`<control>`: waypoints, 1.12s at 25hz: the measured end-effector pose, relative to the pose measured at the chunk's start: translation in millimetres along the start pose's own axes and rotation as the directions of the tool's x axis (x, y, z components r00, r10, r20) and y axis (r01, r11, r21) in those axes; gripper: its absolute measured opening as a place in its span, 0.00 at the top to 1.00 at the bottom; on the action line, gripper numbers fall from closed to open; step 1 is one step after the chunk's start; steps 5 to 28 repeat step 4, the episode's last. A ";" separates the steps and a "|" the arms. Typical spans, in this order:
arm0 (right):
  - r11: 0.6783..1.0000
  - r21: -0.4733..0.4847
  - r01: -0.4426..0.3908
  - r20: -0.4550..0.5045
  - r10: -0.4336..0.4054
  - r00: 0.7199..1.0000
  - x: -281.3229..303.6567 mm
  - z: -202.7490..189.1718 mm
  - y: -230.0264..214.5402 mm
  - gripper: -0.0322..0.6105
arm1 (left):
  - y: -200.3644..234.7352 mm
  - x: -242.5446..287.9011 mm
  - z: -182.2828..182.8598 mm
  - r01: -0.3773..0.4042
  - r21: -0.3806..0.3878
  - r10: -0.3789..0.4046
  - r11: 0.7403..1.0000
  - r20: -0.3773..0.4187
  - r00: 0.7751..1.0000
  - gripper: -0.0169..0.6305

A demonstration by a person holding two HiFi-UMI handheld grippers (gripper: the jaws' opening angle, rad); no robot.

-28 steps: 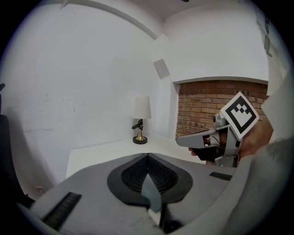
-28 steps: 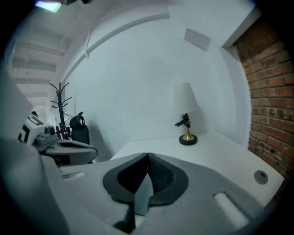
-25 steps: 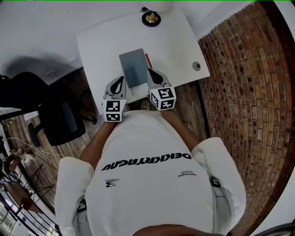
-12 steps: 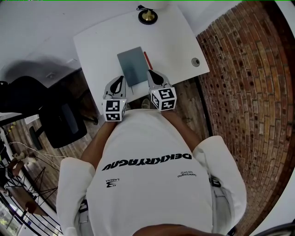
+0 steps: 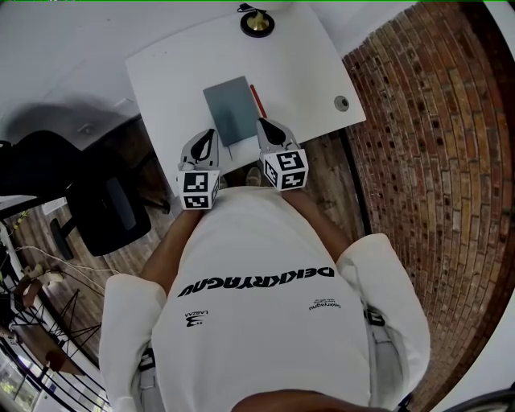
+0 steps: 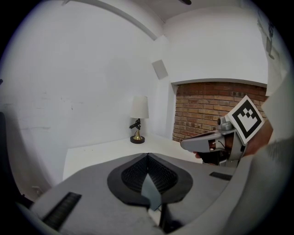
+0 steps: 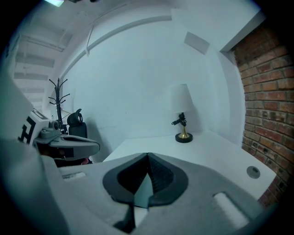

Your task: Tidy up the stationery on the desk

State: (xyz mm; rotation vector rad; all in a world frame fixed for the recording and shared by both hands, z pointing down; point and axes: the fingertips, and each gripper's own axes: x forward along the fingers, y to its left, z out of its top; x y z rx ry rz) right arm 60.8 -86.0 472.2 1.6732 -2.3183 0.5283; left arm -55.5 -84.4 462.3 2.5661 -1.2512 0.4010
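A grey notebook (image 5: 229, 110) lies flat on the white desk (image 5: 169, 72), near its front edge. A red pen (image 5: 257, 100) rests along the notebook's right side. My left gripper (image 5: 211, 137) hovers at the desk's front edge, just left of the notebook's near corner, and it is shut and empty. My right gripper (image 5: 263, 123) is just right of the notebook, close to the pen's near end, also shut with nothing in it. Both point across the desk towards the wall. Each gripper view shows its own jaws (image 6: 147, 158) (image 7: 147, 158) pressed together, and the other gripper (image 6: 216, 142) (image 7: 69, 144) beside it.
A small lamp with a brass base (image 5: 257, 22) (image 6: 138, 119) (image 7: 183, 114) stands at the desk's far edge. A round cable grommet (image 5: 342, 102) (image 7: 252, 171) sits near the desk's right edge. A brick wall (image 5: 426, 161) runs on the right, and a black office chair (image 5: 105, 209) stands to the left.
The head camera has shifted a little, so the desk sits slightly higher and further left in view. Both grippers hold their place and stay shut.
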 end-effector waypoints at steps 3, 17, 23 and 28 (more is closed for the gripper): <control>1.000 -0.006 0.002 -0.006 -0.002 1.000 0.9 -0.5 0.1 0.96 | -1.2 0.5 1.9 0.007 -0.009 -0.007 1.000 -0.001 1.000 0.98; 1.000 -0.007 0.003 -0.009 -0.003 1.000 1.1 -0.6 -0.1 0.96 | -1.3 0.7 2.1 0.008 -0.011 -0.008 1.000 -0.002 1.000 0.98; 1.000 -0.007 0.003 -0.009 -0.003 1.000 1.1 -0.6 -0.1 0.96 | -1.3 0.7 2.1 0.008 -0.011 -0.008 1.000 -0.002 1.000 0.98; 1.000 -0.007 0.003 -0.009 -0.003 1.000 1.1 -0.6 -0.1 0.96 | -1.3 0.7 2.1 0.008 -0.011 -0.008 1.000 -0.002 1.000 0.98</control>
